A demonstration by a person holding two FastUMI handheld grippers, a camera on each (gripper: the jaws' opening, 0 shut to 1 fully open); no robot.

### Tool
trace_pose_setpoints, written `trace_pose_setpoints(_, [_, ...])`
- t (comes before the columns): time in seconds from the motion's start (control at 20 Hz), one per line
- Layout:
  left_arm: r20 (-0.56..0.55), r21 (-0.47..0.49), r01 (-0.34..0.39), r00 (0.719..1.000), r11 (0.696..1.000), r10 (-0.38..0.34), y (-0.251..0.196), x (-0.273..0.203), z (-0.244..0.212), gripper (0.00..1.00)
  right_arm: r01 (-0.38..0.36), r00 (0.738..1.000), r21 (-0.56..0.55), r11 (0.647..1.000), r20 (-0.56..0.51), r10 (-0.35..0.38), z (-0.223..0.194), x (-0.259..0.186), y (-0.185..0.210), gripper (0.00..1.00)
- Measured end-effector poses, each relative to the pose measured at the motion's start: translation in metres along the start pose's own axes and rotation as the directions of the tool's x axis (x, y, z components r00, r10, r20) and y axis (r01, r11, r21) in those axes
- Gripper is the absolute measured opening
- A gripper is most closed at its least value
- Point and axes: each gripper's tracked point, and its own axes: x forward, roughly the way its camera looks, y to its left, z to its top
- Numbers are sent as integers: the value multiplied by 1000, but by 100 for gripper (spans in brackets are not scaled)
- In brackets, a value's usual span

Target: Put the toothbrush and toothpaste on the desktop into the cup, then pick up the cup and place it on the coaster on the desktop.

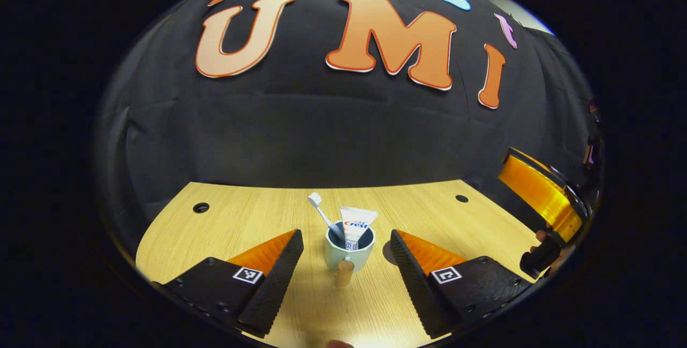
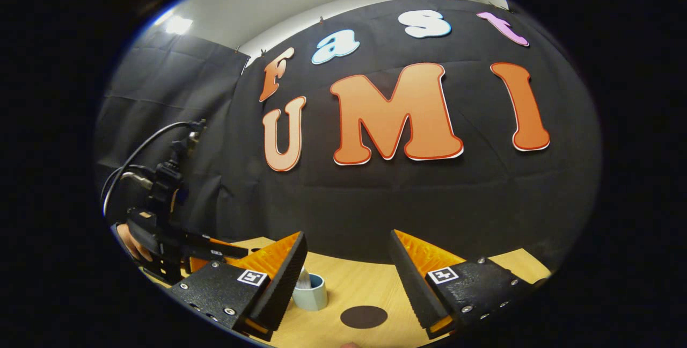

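In the left gripper view, a pale blue-green ceramic cup (image 1: 349, 252) stands upright on the light wooden desktop (image 1: 241, 214), in the middle of the scene and just beyond the left gripper (image 1: 346, 254). That gripper's two fingers are spread wide, one on each side of the cup and clear of it, gripping nothing. A short, round wooden handle (image 1: 344, 272) sticks out from the cup's near side, pointing toward the camera. Inside the cup a white toothbrush (image 1: 324, 215) stands with its long axis tilted up and to the left, bristle head at the top; its lower end is hidden in the cup. Beside it on the right, a white toothpaste tube (image 1: 355, 225) stands nearly upright with its flat crimped end uppermost and its cap end down inside the cup, out of sight. At the far right edge, part of the other gripper's orange and black body (image 1: 542, 193) is cut off by the rim of the view.

In the right gripper view, the right gripper (image 2: 348, 278) is likewise released, fingers well apart above the desktop. The cup (image 2: 310, 291) shows low and left, partly hidden behind the left-hand finger, its contents hard to make out. A dark round flat coaster (image 2: 364, 316) lies on the desktop to the right of the cup, near it but apart. At far left, a hand (image 2: 129, 240) holds the other gripper's black body.
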Motion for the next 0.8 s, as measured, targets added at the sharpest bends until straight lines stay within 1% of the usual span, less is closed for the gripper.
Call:
trace_pose_setpoints(0.15, [-156,5,29,987,1000,-28,-4,16,-16,98,8,1000,-4,1000,18,-8,15,-20,-7,95])
trace_pose_setpoints(0.25, [-240,19,39,970,999,-34,-6,26,-22,98,24,999,-12,1000,30,-23,25,-31,-15,96])
trace_pose_setpoints(0.35, [-312,56,40,950,998,-21,-7,31,-24,98,34,999,-28,999,36,-33,30,-42,-21,96])
trace_pose_setpoints(0.4, [-347,75,45,938,996,-16,-9,33,-25,98,38,999,-39,999,33,-37,30,-47,-23,96])
trace_pose_setpoints(0.6, [-496,138,58,868,989,19,-14,40,-41,98,37,999,-64,997,25,-35,27,-56,-25,96])
trace_pose_setpoints(0.7, [-544,144,57,839,988,31,-16,40,-42,98,33,999,-63,997,19,-32,21,-74,-28,96])
trace_pose_setpoints(0.8, [-590,161,58,806,985,50,-15,42,-45,98,33,999,-65,997,10,-32,17,-78,-27,96])
